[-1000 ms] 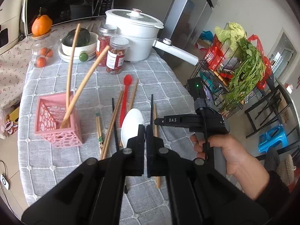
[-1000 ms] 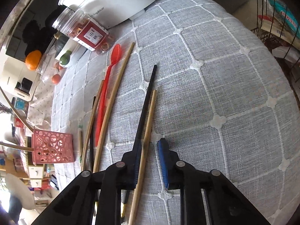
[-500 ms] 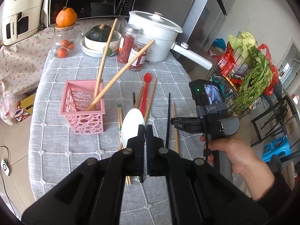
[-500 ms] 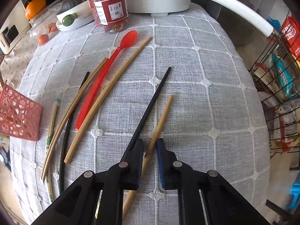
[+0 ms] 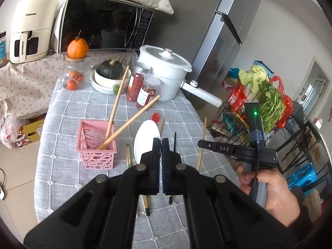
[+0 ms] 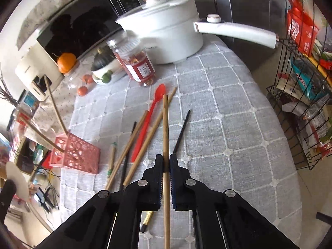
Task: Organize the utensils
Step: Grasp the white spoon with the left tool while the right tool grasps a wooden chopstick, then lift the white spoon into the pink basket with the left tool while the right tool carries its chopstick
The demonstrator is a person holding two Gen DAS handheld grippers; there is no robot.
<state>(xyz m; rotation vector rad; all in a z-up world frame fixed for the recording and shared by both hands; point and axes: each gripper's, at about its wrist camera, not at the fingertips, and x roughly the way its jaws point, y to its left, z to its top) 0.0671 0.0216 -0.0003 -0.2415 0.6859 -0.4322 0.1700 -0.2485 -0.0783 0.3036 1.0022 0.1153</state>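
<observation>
My left gripper [image 5: 161, 143] is shut on a white spoon [image 5: 145, 139], whose bowl sticks out ahead of the fingers above the table. To its left, a pink basket [image 5: 96, 145] holds two long wooden chopsticks leaning out. My right gripper [image 6: 166, 159] is shut on a wooden chopstick [image 6: 165, 124], held clear of the grey checked cloth. Below it lie a red spoon [image 6: 149, 122], a black chopstick [image 6: 181, 131] and several more chopsticks. In the left wrist view, the right gripper [image 5: 202, 145] hangs to the right, in a person's hand.
A white pot [image 5: 166, 70] with a long handle, two red-filled jars [image 5: 148, 91], a bowl with a dark squash [image 5: 111, 72] and a glass jar [image 5: 75, 76] stand at the table's far end. A wire rack [image 5: 234, 122] of vegetables stands off the right edge.
My right gripper has shut on the wooden chopstick and lifted it off the cloth. My left gripper has drawn up and back with the white spoon.
</observation>
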